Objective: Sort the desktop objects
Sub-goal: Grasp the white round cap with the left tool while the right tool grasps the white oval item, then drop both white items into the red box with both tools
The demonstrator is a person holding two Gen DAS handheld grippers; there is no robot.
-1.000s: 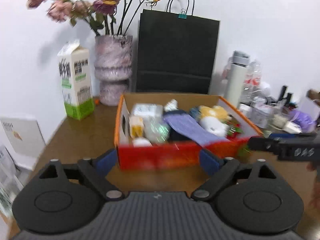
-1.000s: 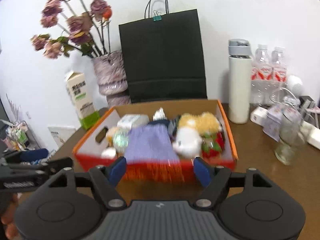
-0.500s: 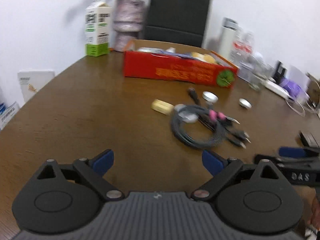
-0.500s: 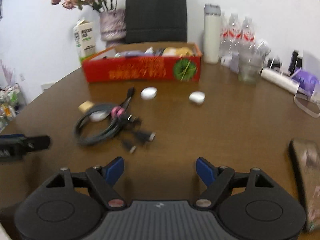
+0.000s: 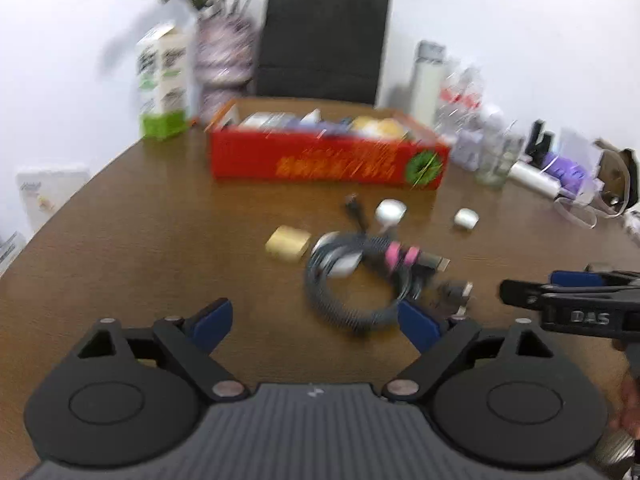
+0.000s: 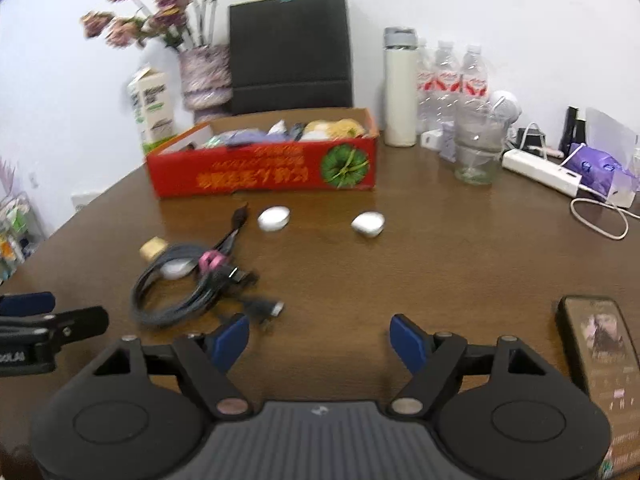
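Cable bundle point(image 5: 356, 280) lay coiled on brown table point(image 5: 140, 240), just ahead of left gripper point(image 5: 316, 320) and a bit toward its right finger; nearest loop sat close to that blue pad. Seen from right wrist cam, same bundle point(image 6: 188, 284) lay ahead and off to left of right gripper point(image 6: 322, 338), so left hand looked nearer (a judgement, not measured). Long axis ran roughly from near-left coil to plugs at far-right, pink ties at mid-length.

Left gripper: fingers wide apart, closing slightly, nothing between pads. Right gripper: fingers apart too, opening steady, only bare table between.

Counted, loose on table: 1 cable bundle w/ 2 pink ties; 1 small gold box point(image 5: 288, 243) touching or just beside coil (blur, couldn't tell); 1 white puck-like item point(image 5: 340, 264) inside coil; 2 white earbud-type cases point(image 6: 274, 218) point(image 6: 368, 223), apart from each other, between bundle and red box point(image 6: 264, 168). Red box stood farther back, already holding mixed items. 1 phone point(image 6: 600, 352) lay flat near right gripper's right side.
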